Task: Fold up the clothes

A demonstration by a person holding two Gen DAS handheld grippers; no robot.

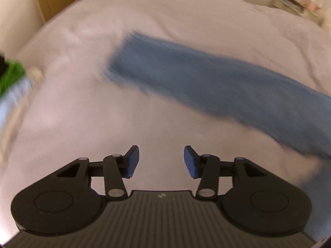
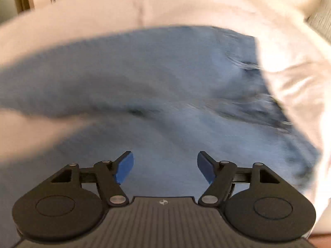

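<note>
Both views were motion-blurred. In the left wrist view the blue jeans (image 1: pixel 217 82) ran off the right edge, so their full length couldn't be seen; seams and hem were smeared. A green and white thing (image 1: pixel 12 86) at the left edge was cut off and too blurred to identify. Clutter at top right (image 1: pixel 293 0) was too small and soft to name. In the right wrist view the jeans (image 2: pixel 144 78) ran off the left edge, and a white fold of bedding (image 2: pixel 289 86) hid their right part.
</note>
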